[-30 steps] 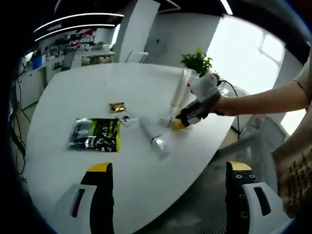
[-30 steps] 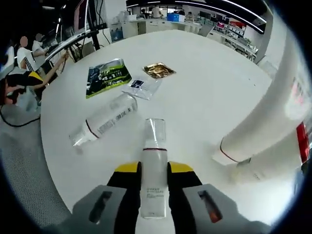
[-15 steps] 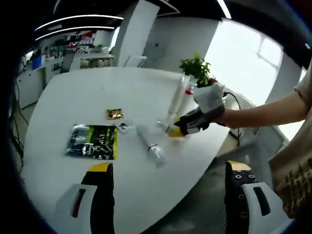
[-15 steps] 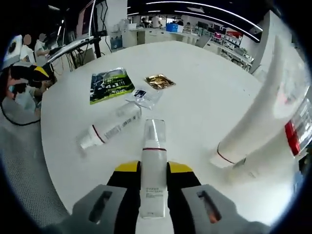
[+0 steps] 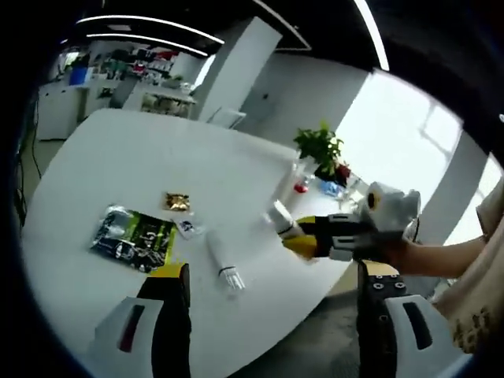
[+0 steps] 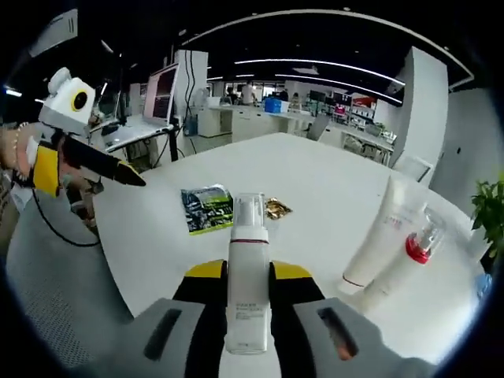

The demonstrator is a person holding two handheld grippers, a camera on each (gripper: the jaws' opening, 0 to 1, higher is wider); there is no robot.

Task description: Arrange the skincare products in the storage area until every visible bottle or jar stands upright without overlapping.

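A: What does the right hand-held gripper [image 6: 248,287] have?
B: Its yellow-tipped jaws are clamped on a white bottle [image 6: 248,272] with a clear cap and a red ring below it. In the right gripper view the bottle runs straight up between the jaws, lifted clear of the white worktop [image 6: 331,185]. The left gripper view shows the same gripper [image 5: 303,236] coming in from the right, the bottle's capped end [image 5: 277,216] sticking out over the worktop [image 5: 102,157].

A: And the left hand-held gripper [image 5: 268,276]?
B: Wide open — nothing between its jaws, held off the near edge of the worktop. It also shows at the left of the right gripper view [image 6: 79,153].

A: Where are the other products?
B: A second white bottle [image 5: 222,264] lies on its side near the edge, just beside a green-and-black sachet [image 5: 132,239]. A small clear packet [image 5: 187,228] and a gold sachet [image 5: 177,201] lie just past them. Two pieces already stand upright at the far right — a tall white tube [image 6: 378,240] and, touching or nearly touching it, a bottle with a red collar [image 6: 405,264].

A: Anything behind them?
B: A green potted plant [image 5: 321,150].
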